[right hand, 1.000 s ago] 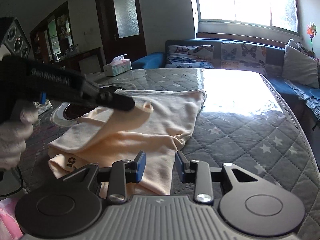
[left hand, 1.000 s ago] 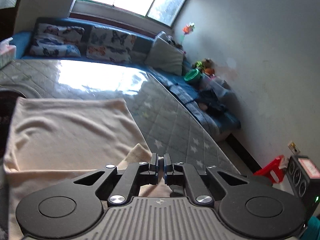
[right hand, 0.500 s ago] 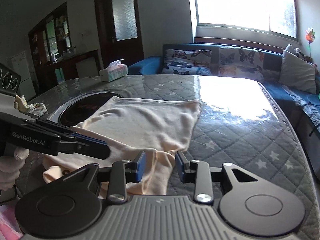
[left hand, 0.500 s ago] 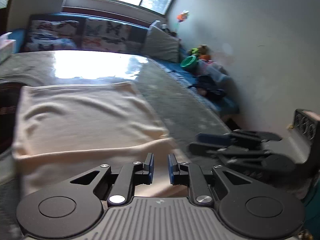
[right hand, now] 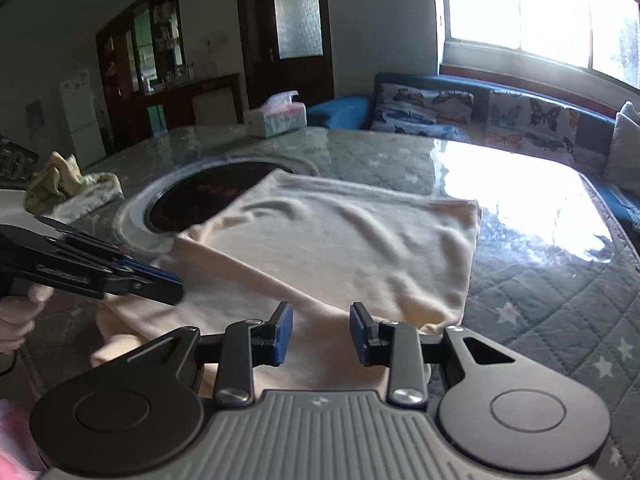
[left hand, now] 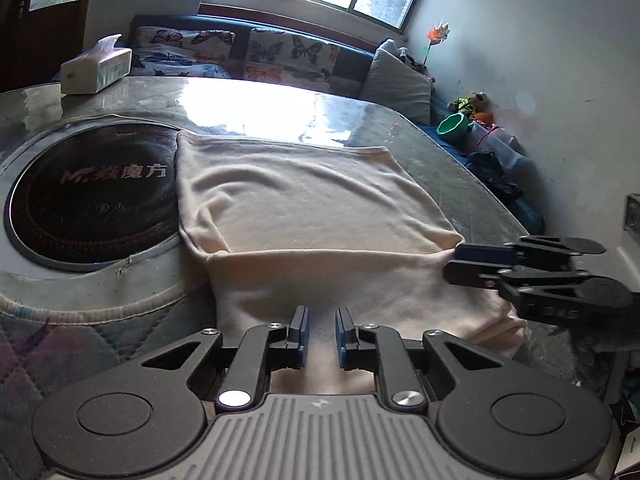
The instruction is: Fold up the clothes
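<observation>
1. A large table [right hand: 568, 300] fills the room's middle, covered in grey quilted cloth with white stars under a glossy clear sheet that throws back glare from the window [right hand: 536, 12]. A round black cooktop [left hand: 88, 196] with a pale metal rim is set into the table.
2. Behind the table runs a dark blue sofa [right hand: 500, 96] with butterfly-print cushions [left hand: 180, 48] and a plain grey pillow [left hand: 396, 80]. A tissue box [left hand: 96, 66] stands near the table's far edge; dark wooden cabinets and a door line the far wall.
3. The cream garment [left hand: 312, 208], soft and lightly wrinkled, lies roughly rectangular on the table just beside the cooktop, its left edge overlapping the rim. A fold line crosses it near the grippers, with a layer doubled over the near part.
4. The left gripper [left hand: 320, 336] hovers over the garment's near edge, jaws slightly apart, holding nothing.
5. The right gripper [right hand: 320, 332] has its jaws wide apart above the near folded layer, empty; in the left view its tips sit at the garment's right corner.
6. Quilted surface lies bare to the right of the garment and beyond it toward the sofa; crumpled yellowish cloth [right hand: 60, 180] sits at the far left.
</observation>
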{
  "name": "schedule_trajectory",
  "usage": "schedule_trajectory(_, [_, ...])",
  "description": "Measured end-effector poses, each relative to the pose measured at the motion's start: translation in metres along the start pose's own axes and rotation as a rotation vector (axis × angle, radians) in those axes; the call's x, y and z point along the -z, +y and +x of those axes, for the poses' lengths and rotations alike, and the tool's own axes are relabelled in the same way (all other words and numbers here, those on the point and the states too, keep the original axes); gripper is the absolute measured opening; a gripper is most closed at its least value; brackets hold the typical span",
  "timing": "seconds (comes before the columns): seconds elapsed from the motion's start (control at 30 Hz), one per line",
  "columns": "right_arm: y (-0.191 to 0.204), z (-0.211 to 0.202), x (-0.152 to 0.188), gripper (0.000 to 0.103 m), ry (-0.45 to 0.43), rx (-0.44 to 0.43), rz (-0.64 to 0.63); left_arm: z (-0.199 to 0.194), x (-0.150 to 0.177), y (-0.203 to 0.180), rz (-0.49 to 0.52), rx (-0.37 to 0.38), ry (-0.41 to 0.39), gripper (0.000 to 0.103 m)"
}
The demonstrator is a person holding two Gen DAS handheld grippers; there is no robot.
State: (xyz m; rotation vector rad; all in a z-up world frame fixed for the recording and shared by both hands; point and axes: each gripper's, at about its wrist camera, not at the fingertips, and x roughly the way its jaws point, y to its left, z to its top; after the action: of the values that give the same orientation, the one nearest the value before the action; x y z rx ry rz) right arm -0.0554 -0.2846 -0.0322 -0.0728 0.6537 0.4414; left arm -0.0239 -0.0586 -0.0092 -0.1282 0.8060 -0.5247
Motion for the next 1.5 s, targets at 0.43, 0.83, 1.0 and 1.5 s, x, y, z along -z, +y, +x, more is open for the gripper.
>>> schedule_trajectory(0.43, [0.013,-0.017,0.010,0.029,0.041,-0.001,-0.069,0.000,-0.014,0.002,0.029,0.011,-0.028,0.017])
schedule_trajectory(0.83, [0.025,-0.040,0.022,0.029,0.060,0.006,-0.143,-0.027,0.003,-0.007,0.193,0.019,-0.014,0.026])
schedule_trajectory(1.0, [0.026,-0.027,0.029,0.029,0.107,-0.002,-0.171,-0.048,0.024,-0.021,0.342,0.040,0.011,0.027])
schedule_trajectory(1.5, [0.034,-0.061,0.036,0.044,0.102,0.002,-0.271,-0.041,0.070,-0.063,0.738,0.006,-0.087,0.033])
